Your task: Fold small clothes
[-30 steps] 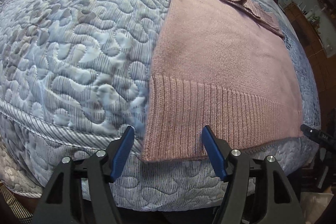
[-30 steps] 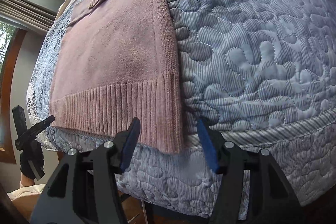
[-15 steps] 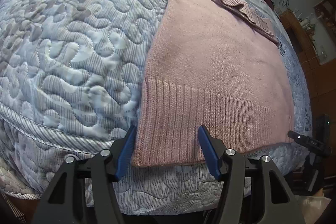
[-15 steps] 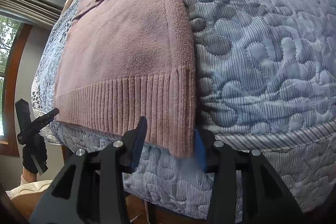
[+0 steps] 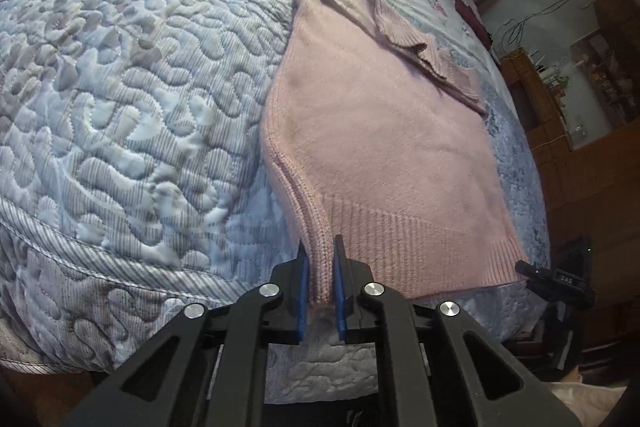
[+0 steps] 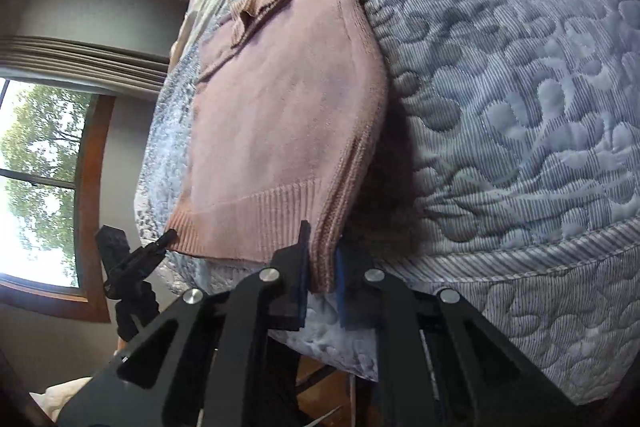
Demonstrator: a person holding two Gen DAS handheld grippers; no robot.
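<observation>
Left gripper (image 5: 319, 267) clamped on left hem corner of pink sweater (image 5: 384, 131), ribbed edge pinched between blue pads. Sweater lies flat on quilted bed cover (image 5: 132, 99), hem at near bed edge, both corners raised. Long axis runs away from onlooker, neck end far, sleeves folded across top. Right gripper (image 6: 322, 267) likewise shut on right hem corner (image 6: 326, 247). Risk, as judged: thin pinch on stretchy knit may slip if corners pulled unevenly; lopsided lift would skew fold; loose sleeves may slide out of place.
</observation>
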